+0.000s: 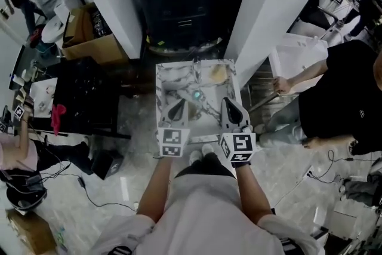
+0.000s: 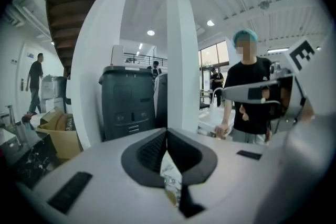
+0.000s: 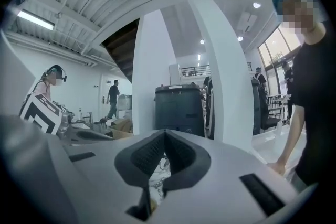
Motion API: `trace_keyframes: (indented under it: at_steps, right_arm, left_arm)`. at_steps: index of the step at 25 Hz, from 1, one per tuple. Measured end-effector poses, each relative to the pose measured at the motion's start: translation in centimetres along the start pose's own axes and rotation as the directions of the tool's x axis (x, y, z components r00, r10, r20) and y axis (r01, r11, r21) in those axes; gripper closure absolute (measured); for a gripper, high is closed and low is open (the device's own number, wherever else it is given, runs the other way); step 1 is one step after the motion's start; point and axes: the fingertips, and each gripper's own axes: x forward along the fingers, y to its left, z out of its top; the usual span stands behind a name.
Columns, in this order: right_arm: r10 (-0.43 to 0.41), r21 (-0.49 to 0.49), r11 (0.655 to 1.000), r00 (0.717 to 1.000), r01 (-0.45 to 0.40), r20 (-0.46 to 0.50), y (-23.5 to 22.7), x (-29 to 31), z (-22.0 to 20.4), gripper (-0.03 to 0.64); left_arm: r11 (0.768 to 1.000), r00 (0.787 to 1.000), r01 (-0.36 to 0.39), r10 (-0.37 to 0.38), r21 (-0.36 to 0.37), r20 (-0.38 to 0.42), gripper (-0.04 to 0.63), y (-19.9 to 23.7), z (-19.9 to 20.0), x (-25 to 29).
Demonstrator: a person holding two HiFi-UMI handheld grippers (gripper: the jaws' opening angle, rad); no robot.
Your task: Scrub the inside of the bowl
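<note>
1. Two closed jaws is what I have now. The left hand-held gripper (image 1: 177, 109) and the right hand-held gripper (image 1: 234, 113) are both pressed shut on nothing, and both sit over the near edge of the bench (image 1: 161, 77).
2. I cannot pick out the bowl with certainty. I think it is among the blurred shiny things near the middle of the bench.
3. To do this step well, I should open the right jaws first and take the yellowish pad (image 1: 218, 73) at the far right corner. It looks like the scrubber.
4. The left one should then hold the bowl by its rim, so it does not slide while I rub.
5. Only the head view shows the top of the bench and what lies on it.
6. Both gripper views look almost level, past the bench to the dark bin (image 2: 127, 105). They show the jaws meeting, with only a small piece of the marble top below.
</note>
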Motion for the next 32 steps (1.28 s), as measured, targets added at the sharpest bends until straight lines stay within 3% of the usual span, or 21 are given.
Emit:
trace_keyframes:
  at_steps: [4, 7, 14, 17, 20, 23, 26, 28, 32]
  right_arm:
    - [0.007, 0.012, 1.000, 0.999, -0.007, -0.038, -1.2, 1.6, -2.1, 0.609]
    - [0.008, 0.028, 1.000, 0.998, -0.006, -0.067, -2.5, 2.6, -3.6, 0.609]
    - [0.002, 0.066, 0.998, 0.990, 0.008, -0.141, -6.3, 4.3, -7.0, 0.609]
    - [0.001, 0.081, 0.997, 0.986, 0.013, -0.168, -7.4, 5.0, -8.4, 0.609]
    - [0.005, 0.093, 0.996, 0.980, 0.014, -0.197, -8.5, 6.0, -9.8, 0.609]
    - [0.017, 0.100, 0.995, 0.972, 0.006, -0.233, -9.1, 6.8, -11.5, 0.609]
    - [0.045, 0.093, 0.996, 0.956, -0.018, -0.289, -9.7, 8.0, -13.5, 0.609]
    - [0.075, 0.067, 0.996, 0.940, -0.056, -0.332, -10.1, 9.2, -14.7, 0.609]
    - [0.171, -0.093, 0.969, 0.895, -0.228, -0.411, -10.1, 13.2, -16.2, 0.607]
  left_arm:
    - [0.995, 0.984, 0.086, -0.079, 0.040, -0.159, 0.583, 0.0, -4.9, 2.3]
    - [0.985, 0.934, 0.172, -0.156, 0.023, -0.323, 0.583, -0.5, -9.5, 4.1]
    - [0.941, 0.783, 0.337, -0.266, 0.025, -0.562, 0.523, -2.7, -17.7, 9.0]
    - [0.909, 0.703, 0.416, -0.313, 0.012, -0.638, 0.497, -4.3, -21.1, 10.4]
    - [0.878, 0.621, 0.479, -0.353, -0.018, -0.700, 0.420, -5.9, -24.8, 12.0]
    - [0.856, 0.546, 0.514, -0.375, -0.054, -0.750, 0.355, -6.9, -28.5, 13.1]
    - [0.856, 0.482, 0.510, -0.368, -0.087, -0.795, 0.339, -7.0, -32.1, 13.9]
    - [0.863, 0.456, 0.494, -0.364, -0.109, -0.812, 0.339, -6.9, -33.8, 14.2]
    - [0.872, 0.438, 0.466, -0.378, -0.153, -0.816, 0.340, -7.1, -35.4, 14.7]
